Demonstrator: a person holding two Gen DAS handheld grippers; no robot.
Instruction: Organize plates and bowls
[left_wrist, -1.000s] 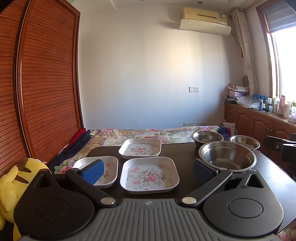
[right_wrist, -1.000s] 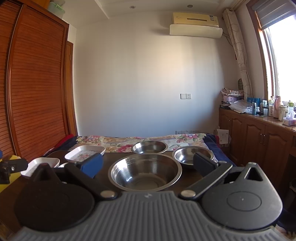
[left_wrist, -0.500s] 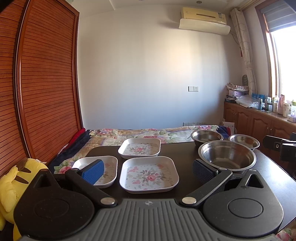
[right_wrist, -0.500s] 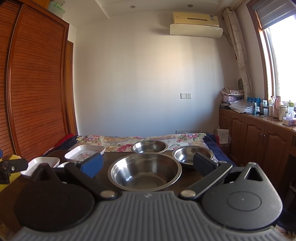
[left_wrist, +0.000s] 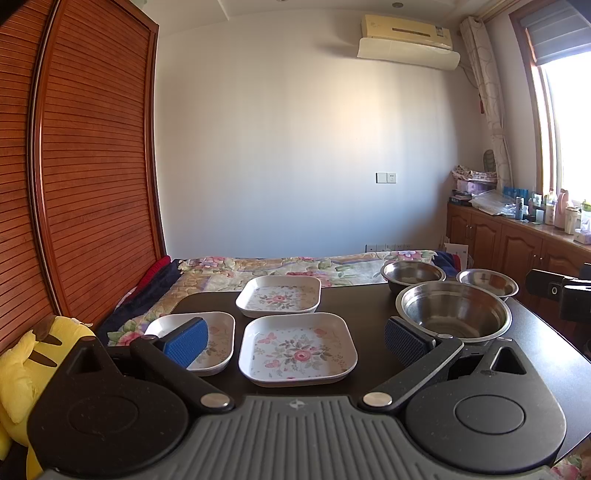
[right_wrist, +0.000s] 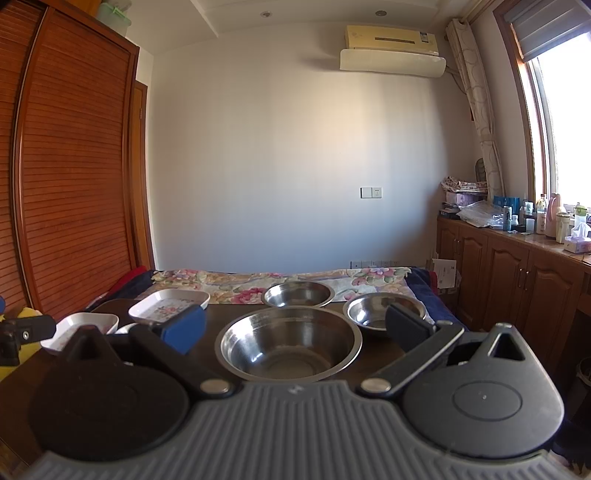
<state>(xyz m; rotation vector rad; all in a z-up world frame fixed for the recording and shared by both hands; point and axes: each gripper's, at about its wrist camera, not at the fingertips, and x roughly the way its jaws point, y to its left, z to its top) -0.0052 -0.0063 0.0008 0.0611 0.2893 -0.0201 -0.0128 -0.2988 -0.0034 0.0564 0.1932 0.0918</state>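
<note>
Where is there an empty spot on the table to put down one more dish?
The best bare strip of the dark table runs between the big square floral plate and the large steel bowl, reaching back beside the far floral plate. The left side is crowded with three plates; the right back is packed with two smaller steel bowls.
</note>
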